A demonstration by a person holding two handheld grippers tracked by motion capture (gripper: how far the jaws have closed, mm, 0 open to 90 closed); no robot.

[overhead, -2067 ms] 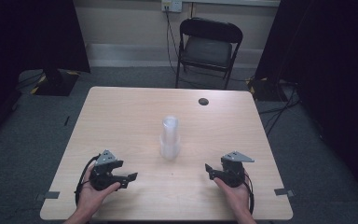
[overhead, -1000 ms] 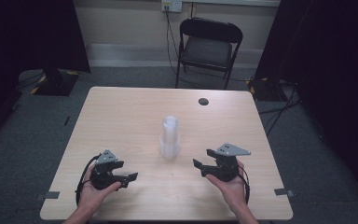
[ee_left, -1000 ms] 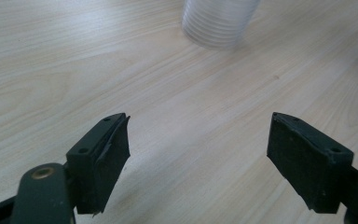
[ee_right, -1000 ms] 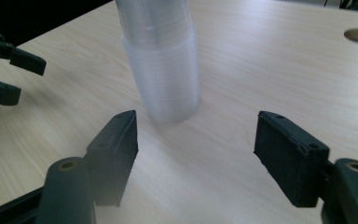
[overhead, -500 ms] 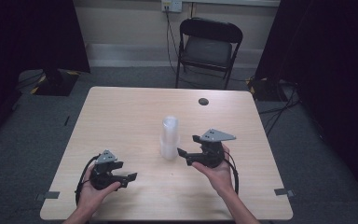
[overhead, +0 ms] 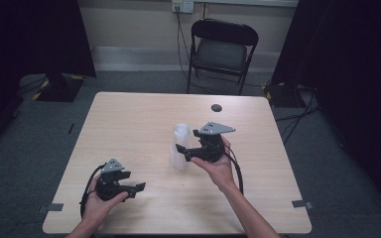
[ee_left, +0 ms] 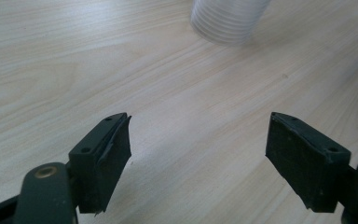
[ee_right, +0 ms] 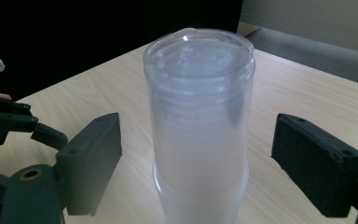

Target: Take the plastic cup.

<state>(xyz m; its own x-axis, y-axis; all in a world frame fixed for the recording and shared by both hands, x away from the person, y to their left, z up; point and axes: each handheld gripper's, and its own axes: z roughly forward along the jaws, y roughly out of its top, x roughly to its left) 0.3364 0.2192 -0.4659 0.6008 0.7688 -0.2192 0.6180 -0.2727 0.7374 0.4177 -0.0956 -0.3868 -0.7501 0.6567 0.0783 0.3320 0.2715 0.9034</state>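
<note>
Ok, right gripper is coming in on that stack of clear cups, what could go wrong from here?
1. The stack of cups is tall, narrow and upside down; a jaw bumping it off-centre could tip it.
2. The right gripper has just been opening, jaws either side with gaps; closing too high might lift only the top cup.
3. The left gripper rests open, far off, so nothing steadies the base.

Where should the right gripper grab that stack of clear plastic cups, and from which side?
Grip the stack of cups on its straight upper wall, level from the side where the right gripper already faces it. The stack stands upright and tall, its ribbed base flares wider, and the open jaws flank it without touching.
</note>
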